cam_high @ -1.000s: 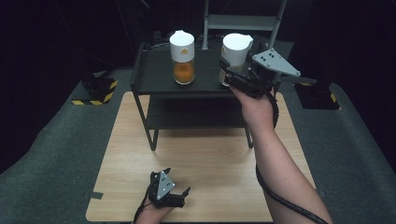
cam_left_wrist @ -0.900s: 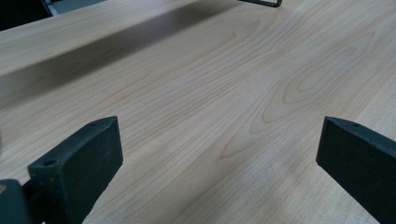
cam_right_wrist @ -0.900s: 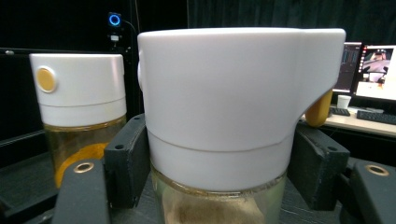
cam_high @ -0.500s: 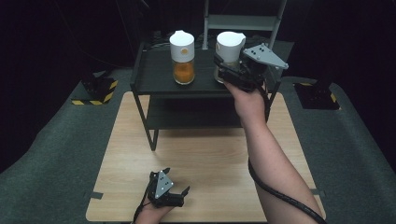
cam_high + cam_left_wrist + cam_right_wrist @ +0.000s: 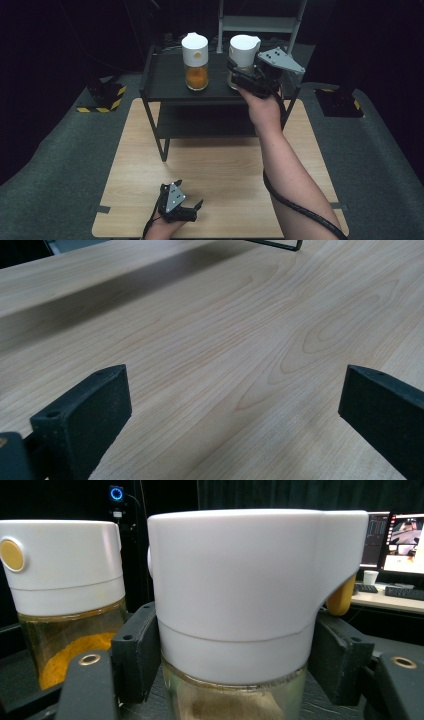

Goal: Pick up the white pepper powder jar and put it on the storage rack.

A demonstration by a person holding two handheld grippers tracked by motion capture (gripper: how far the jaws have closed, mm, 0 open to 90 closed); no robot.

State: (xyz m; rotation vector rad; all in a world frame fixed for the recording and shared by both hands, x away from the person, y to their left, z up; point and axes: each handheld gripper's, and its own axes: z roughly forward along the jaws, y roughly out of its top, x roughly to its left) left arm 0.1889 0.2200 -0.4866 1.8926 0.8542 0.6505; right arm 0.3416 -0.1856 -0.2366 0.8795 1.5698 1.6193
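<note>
Two white-capped glass jars stand near each other on the black metal shelf rack (image 5: 165,80).
The right gripper (image 5: 240,80) clamps the sand-filled jar (image 5: 240,605), the orange-powder jar (image 5: 195,61) beside it; the left gripper (image 5: 192,207) rests spread open on the pale wooden table (image 5: 225,340).

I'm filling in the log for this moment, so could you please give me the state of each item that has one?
Right gripper: fingers either side of the right jar, touching it.
Right jar: upright on the shelf's top, white lid on.
Left jar: upright, lid on, part full of orange powder.
Left gripper: open, nothing between its fingers, over the table.
</note>
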